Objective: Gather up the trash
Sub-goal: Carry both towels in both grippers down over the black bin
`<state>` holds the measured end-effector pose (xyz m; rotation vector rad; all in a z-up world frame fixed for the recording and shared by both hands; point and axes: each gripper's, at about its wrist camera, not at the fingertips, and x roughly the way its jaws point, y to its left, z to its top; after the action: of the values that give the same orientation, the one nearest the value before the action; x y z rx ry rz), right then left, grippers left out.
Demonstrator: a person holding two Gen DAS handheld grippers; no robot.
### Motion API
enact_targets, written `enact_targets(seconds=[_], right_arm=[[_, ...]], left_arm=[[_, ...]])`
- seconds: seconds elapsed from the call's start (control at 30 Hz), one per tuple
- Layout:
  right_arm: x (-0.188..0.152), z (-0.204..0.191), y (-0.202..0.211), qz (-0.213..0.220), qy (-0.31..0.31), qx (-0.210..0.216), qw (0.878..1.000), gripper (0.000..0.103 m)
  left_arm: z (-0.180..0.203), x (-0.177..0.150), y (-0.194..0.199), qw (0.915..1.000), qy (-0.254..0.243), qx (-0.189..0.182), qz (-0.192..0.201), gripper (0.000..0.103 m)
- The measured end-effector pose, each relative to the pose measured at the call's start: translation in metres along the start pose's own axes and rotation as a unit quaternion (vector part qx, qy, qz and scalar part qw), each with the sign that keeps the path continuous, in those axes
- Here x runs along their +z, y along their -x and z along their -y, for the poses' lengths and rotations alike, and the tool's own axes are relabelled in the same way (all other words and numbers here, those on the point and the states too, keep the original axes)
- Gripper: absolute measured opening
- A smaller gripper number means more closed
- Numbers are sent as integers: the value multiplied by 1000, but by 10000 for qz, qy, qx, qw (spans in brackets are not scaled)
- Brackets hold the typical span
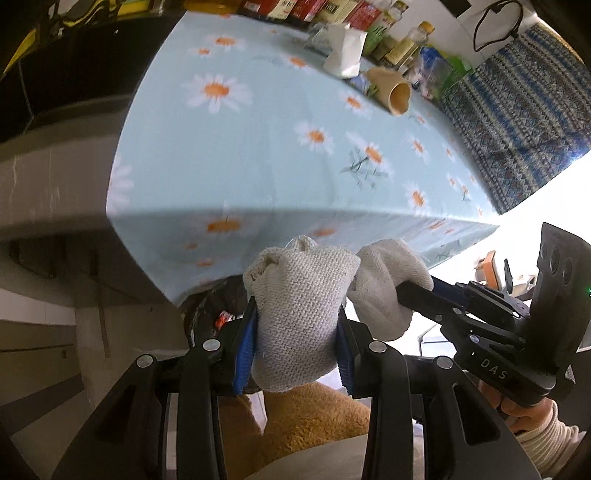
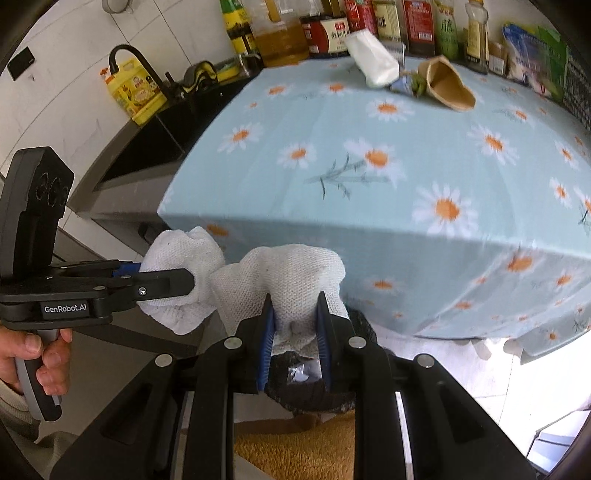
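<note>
Both grippers hold a white knitted cloth below the table's front edge. My left gripper [image 1: 297, 325] is shut on one bunch of the white cloth [image 1: 303, 295]. My right gripper [image 2: 295, 325] is shut on another bunch of the cloth [image 2: 291, 277]. Each gripper shows in the other's view, the right one [image 1: 410, 295] and the left one [image 2: 184, 282]. A black bin with trash inside [image 2: 306, 376] sits under the cloth; it also shows in the left wrist view [image 1: 214, 314]. On the table's far side lie a white paper bag [image 2: 373, 61], a tipped brown paper cup [image 2: 448, 86] and a small crumpled wrapper [image 2: 406, 83].
The table has a light blue daisy cloth [image 2: 369, 166]. Bottles, jars and packets [image 2: 369, 22] line its far edge. A dark sink with a black tap [image 2: 147, 122] is on the left. An orange mat [image 2: 295, 450] lies on the floor below. A patterned blue fabric [image 1: 517, 118] hangs at right.
</note>
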<state>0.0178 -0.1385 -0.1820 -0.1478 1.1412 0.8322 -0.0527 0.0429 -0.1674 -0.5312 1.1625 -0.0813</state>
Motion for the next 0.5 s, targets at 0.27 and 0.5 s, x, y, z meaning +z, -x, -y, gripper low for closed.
enact_targets(seconds=[0.27,0.5], right_arm=[[-19,5,-25,-442,-54,-53,9990,23],[-29,9,-42,-712,-55,-114,9974,24]], left_arm=[[-11,-20,-29,9992,167,4,-376,35],[-20,-35,-49,9975,292,41,-649,35]])
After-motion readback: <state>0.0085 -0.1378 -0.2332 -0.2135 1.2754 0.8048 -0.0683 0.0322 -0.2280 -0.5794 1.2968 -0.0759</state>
